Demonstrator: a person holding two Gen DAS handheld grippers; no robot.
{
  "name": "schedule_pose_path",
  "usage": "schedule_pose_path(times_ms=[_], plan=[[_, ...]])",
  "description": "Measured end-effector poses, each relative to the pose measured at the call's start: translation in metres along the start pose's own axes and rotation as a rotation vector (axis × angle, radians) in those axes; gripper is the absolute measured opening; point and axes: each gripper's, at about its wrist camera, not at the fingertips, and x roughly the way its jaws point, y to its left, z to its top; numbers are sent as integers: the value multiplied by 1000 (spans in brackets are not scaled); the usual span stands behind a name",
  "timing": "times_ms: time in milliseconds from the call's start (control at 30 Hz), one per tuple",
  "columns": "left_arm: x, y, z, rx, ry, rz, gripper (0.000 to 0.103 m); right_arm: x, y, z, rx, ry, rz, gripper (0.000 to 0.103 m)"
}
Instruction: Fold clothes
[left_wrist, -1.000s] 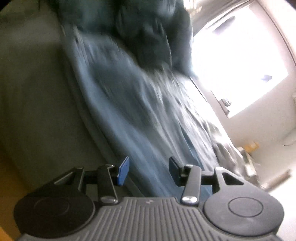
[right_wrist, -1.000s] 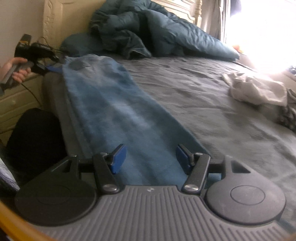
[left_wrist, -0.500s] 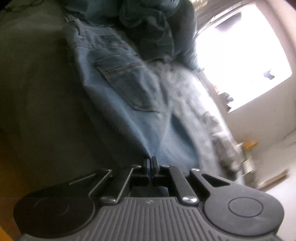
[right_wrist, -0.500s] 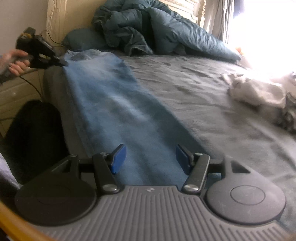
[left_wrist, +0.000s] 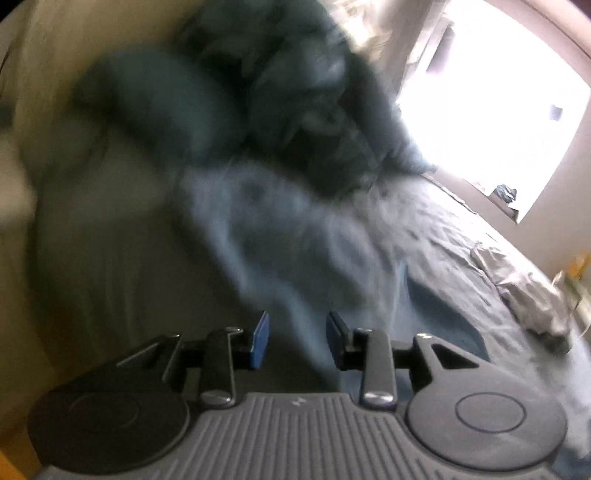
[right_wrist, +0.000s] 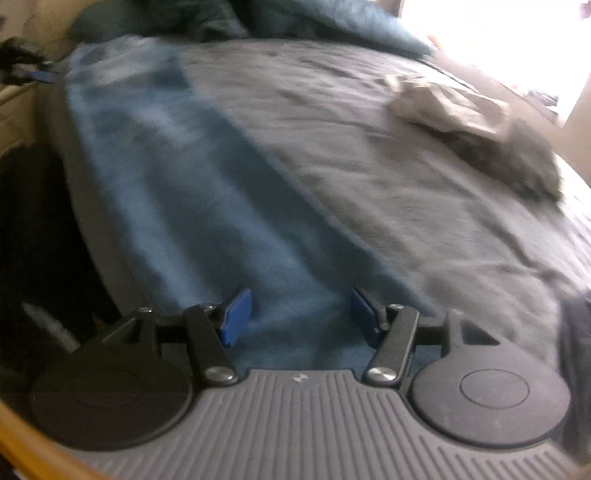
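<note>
Jeans (right_wrist: 177, 177) lie flat, lengthwise along the bed (right_wrist: 388, 177) edge. Our left tongs (left_wrist: 297, 341), pinched shut at the waistband half a second ago, are opening with nothing between them; right tongs (right_wrist: 301, 314) hover spread over the hem, ready to fold.

Motion smears the jeans (left_wrist: 295, 236) and far duvet (left_wrist: 295, 92); the pale heap (right_wrist: 450, 107) at right is perhaps clothing.

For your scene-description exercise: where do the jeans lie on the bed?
In the right wrist view the jeans lie flat along the bed's left edge, running towards the blue duvet.
</note>
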Motion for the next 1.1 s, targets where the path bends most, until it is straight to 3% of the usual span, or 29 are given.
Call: schedule_pose_path(times_ms=[67, 133, 200, 233, 267, 300, 333, 400, 433, 500, 533, 700, 733, 767, 800, 900, 967, 1000, 1100], plan=[[19, -23, 10, 159, -28, -35, 34, -4, 2, 16, 30, -92, 32, 59], [48, -37, 9, 282, -13, -148, 34, 9, 15, 36, 45, -204, 113, 59], [77, -48, 5, 395, 9, -269, 36, 32, 32, 54, 34, -257, 185, 58], [91, -49, 3, 430, 19, -245, 33, 45, 39, 59, -1, -252, 209, 58], [104, -40, 4, 462, 5, -159, 15, 60, 46, 59, -48, -218, 200, 57], [112, -24, 8, 467, -17, -90, 3, 77, 52, 57, -98, -169, 172, 57], [120, -3, 16, 423, -18, -79, 3, 91, 54, 51, -129, -137, 151, 57], [135, 37, 30, 245, 20, -201, 4, 93, 40, 35, -53, -156, 182, 58], [138, 44, 33, 227, 14, -203, 3, 90, 35, 32, -24, -156, 180, 57], [137, 37, 33, 285, -33, -104, 3, 80, 29, 28, -2, -137, 139, 57], [136, 42, 34, 276, -35, -107, 3, 76, 26, 24, 6, -130, 124, 57], [140, 78, 47, 135, -36, -83, 3, 63, 5, 8, 59, -98, 91, 58], [139, 81, 50, 130, -44, -26, 3, 62, 3, 8, 61, -92, 78, 58], [136, 77, 53, 158, -67, 78, 3, 60, 0, 5, 61, -86, 57, 58], [135, 76, 57, 175, -77, 121, 3, 57, -4, 2, 60, -78, 36, 58], [127, 73, 70, 98, -76, 93, 7, 47, -14, 4, 81, -63, -55, 58], [110, 45, 73, 179, -113, 44, 23, 41, -12, 13, 82, -74, -90, 58], [105, 29, 73, 230, -111, -23, 32, 38, -10, 20, 83, -98, -83, 58], [117, -22, 67, 353, -36, -184, 34, 40, 3, 43, 119, -196, 53, 59]])
